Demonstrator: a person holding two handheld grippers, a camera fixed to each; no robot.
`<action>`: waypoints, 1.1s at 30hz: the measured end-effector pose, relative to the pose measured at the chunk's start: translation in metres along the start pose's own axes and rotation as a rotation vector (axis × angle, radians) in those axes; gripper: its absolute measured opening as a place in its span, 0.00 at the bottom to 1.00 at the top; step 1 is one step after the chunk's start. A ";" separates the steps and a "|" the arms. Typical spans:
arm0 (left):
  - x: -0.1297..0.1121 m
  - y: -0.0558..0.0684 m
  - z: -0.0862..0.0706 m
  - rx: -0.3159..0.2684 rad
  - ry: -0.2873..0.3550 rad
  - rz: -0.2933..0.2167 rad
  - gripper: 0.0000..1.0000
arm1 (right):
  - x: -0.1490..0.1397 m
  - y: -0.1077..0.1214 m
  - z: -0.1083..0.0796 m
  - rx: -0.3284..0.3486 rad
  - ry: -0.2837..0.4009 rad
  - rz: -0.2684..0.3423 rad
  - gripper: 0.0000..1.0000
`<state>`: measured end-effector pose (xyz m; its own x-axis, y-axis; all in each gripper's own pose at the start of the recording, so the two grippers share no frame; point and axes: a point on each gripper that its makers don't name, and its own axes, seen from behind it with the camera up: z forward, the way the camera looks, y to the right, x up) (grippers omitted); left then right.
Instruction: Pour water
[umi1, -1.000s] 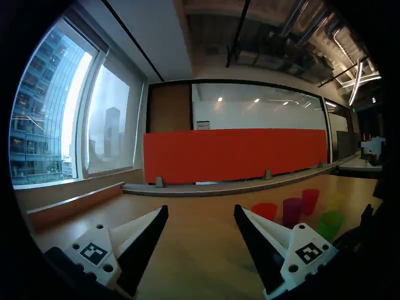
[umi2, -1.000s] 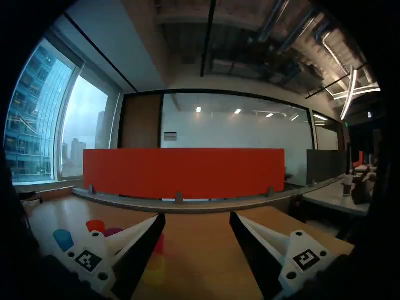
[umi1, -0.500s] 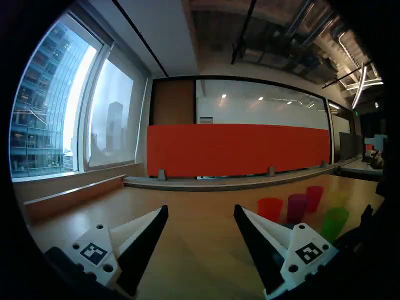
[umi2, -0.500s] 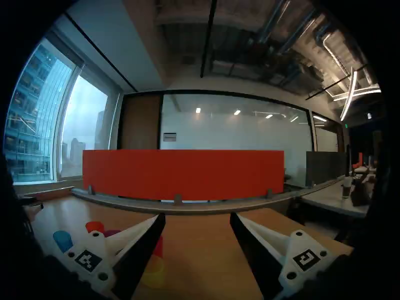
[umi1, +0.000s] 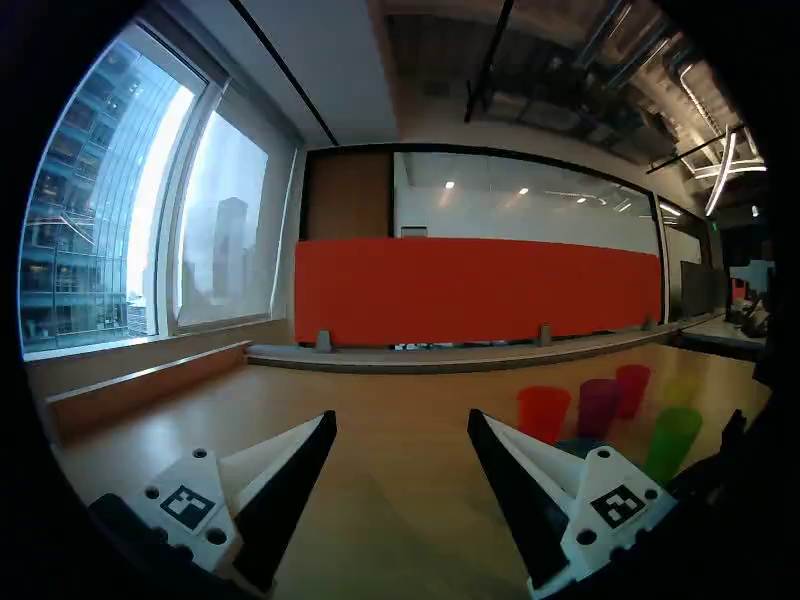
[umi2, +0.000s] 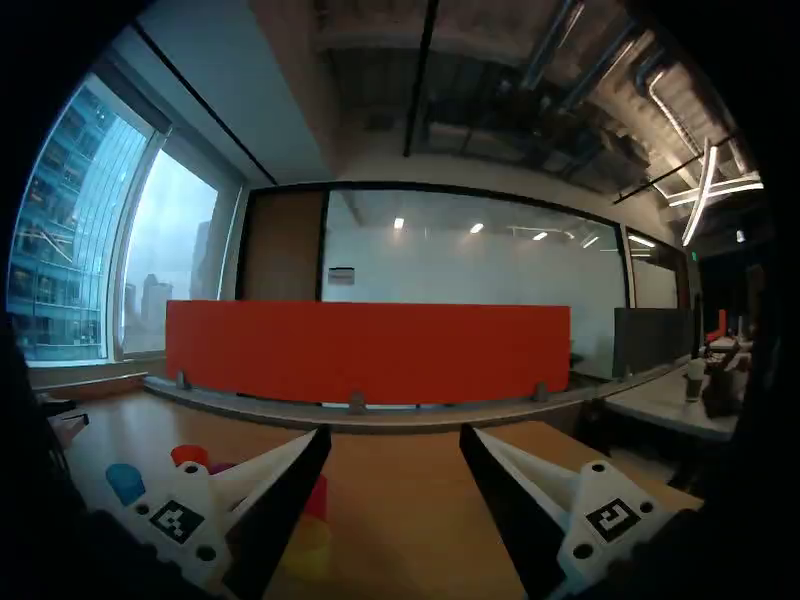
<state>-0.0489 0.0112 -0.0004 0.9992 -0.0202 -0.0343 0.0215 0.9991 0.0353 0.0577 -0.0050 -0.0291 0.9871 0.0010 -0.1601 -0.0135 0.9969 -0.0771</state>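
My left gripper is spread wide with nothing between its fingers, and my right gripper is just as open and just as empty; both hover over the wooden table. The cups I need stand in a cluster on that table, off to the right in the left gripper view: a red cup, a purple cup just beside it, and a green cup nearest to me. In the right gripper view the cluster sits low on the left, partly behind my finger, with a blue cup at its outer edge. I cannot tell from here which cup has water in it (none shows its inside). They look like thin plastic tumblers, so I expect them to be light, smooth and easy to squash or tip. I would take one around the middle of its wall, below the rim, and squeeze gently.
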 end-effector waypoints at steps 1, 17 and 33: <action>-0.001 0.000 0.000 -0.001 -0.002 0.000 0.98 | -0.001 0.000 0.000 0.000 -0.001 0.000 1.00; -0.002 0.001 0.003 -0.007 -0.011 0.005 0.98 | 0.002 -0.001 -0.004 0.001 0.003 0.000 1.00; -0.003 0.002 0.004 -0.006 -0.010 0.006 0.98 | -0.013 -0.013 -0.009 0.033 0.011 -0.010 1.00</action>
<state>-0.0514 0.0135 0.0037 0.9996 -0.0146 -0.0241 0.0153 0.9995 0.0290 0.0434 -0.0187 -0.0350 0.9853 -0.0099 -0.1703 0.0020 0.9989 -0.0462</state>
